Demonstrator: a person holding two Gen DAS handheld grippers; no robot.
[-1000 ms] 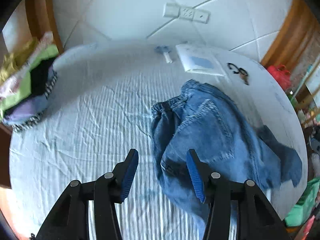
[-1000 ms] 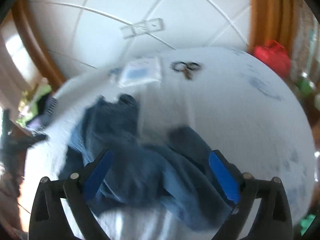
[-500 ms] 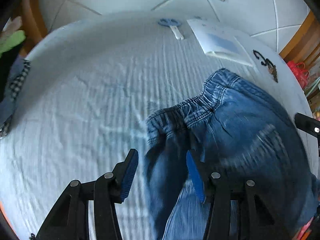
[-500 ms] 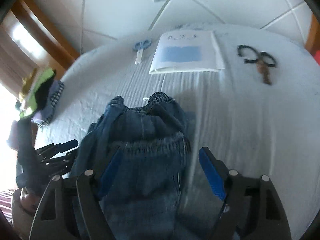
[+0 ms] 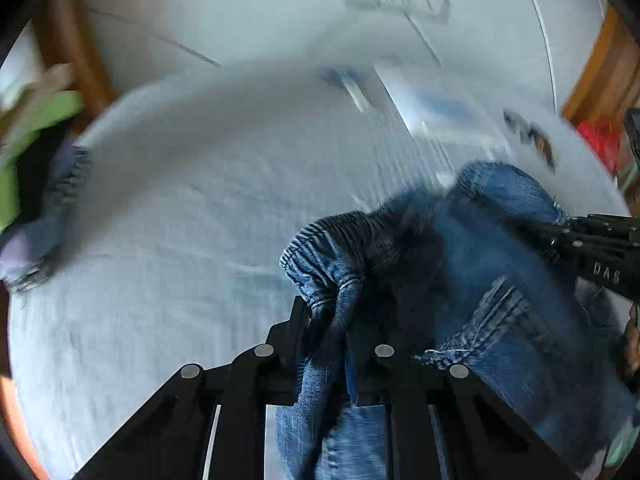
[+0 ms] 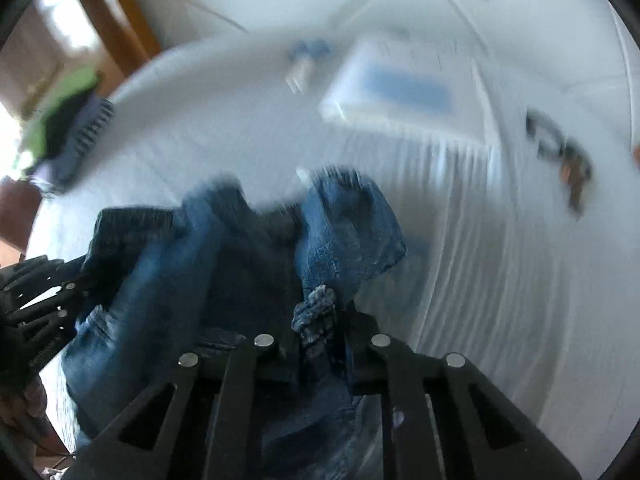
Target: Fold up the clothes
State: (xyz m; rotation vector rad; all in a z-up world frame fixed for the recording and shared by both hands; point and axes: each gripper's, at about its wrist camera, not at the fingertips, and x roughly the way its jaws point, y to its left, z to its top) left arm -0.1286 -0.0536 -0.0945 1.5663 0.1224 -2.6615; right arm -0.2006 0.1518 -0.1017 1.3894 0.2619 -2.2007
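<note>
Pinching a bunched fold of the jeans [image 5: 472, 280] at the elastic waistband, the left gripper [image 5: 328, 320] has just closed its jaws, denim pressed between them. The jeans lie crumpled on the white sheet [image 5: 180, 240], right of centre; the right gripper [image 5: 592, 252] reaches in from the right edge. A blurred clothes pile [image 5: 36, 152] sits far left.

In the right wrist view, the right gripper [image 6: 318, 322] has likewise just closed, clamping a frayed denim edge. The jeans [image 6: 224, 264] spread leftward toward the left gripper [image 6: 44, 300]. A booklet [image 6: 400, 92] and scissors [image 6: 560, 152] lie beyond.
</note>
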